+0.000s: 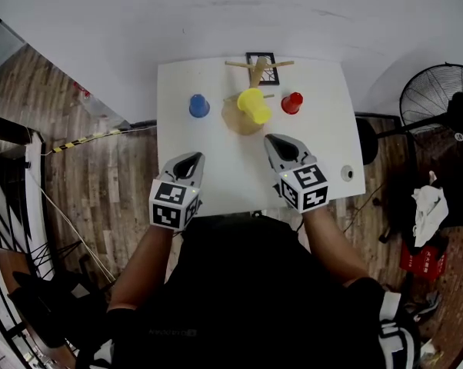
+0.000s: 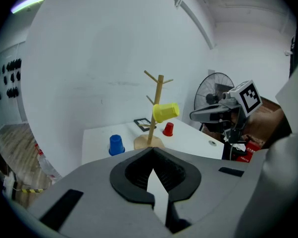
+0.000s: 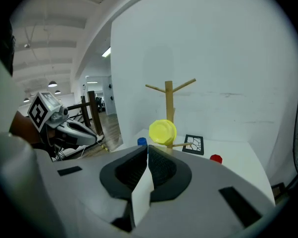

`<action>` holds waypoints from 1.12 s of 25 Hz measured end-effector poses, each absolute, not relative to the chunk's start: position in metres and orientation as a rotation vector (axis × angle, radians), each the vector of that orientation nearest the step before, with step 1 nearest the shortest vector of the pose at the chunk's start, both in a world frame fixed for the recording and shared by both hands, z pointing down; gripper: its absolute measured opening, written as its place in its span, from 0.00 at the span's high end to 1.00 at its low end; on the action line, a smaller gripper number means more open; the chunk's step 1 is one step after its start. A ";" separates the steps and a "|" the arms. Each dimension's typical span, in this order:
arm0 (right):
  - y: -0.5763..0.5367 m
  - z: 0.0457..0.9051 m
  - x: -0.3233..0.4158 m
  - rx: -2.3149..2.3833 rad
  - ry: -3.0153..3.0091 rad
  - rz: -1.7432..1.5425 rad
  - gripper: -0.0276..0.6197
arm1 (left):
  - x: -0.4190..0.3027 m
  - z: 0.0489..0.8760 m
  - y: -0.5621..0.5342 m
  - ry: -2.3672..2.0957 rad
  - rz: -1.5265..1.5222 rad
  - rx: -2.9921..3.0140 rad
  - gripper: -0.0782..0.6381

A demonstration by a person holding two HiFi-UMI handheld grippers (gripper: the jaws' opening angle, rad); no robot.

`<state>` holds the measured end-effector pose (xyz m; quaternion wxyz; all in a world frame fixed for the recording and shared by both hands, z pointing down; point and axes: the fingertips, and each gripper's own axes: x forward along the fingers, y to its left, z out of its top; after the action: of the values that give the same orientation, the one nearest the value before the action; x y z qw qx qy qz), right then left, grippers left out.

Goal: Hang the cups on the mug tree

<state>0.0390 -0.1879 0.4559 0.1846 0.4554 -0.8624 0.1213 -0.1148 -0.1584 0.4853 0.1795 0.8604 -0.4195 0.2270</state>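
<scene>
In the head view, the yellow cup (image 1: 254, 104) is hung on the mug tree (image 1: 258, 71); the blue cup (image 1: 199, 105) and red cup (image 1: 291, 102) are set on the table (image 1: 216, 175) beside it; in the left gripper view, the left gripper (image 2: 153, 150) is seen clenched on nothing; in the right gripper view, the right gripper (image 3: 146, 148) is clenched and empty too.

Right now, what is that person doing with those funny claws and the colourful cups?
A person holds a gripper in each hand over a white table and is hanging cups on a wooden mug tree. The yellow cup already hangs on one of its pegs. The blue cup and the red cup stand on the table, one on each side of the tree, not yet hung. The left gripper and the right gripper are both shut and empty.
</scene>
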 end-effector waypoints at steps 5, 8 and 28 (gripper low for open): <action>-0.174 0.467 0.045 1.261 -2.421 0.369 0.94 | -0.107 0.483 -0.164 -1.191 0.645 2.439 0.87; -0.171 0.473 0.052 1.254 -2.413 0.374 0.95 | -0.097 0.481 -0.166 -1.190 0.645 2.448 0.87; -0.222 0.532 0.166 1.316 -2.225 0.442 0.95 | -0.060 0.490 -0.162 -1.297 0.649 2.359 0.87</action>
<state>0.1658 -0.2217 0.5321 0.2567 0.4849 -0.8200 0.1629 -0.0600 -0.1615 0.4897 0.1851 0.8372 -0.4602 0.2302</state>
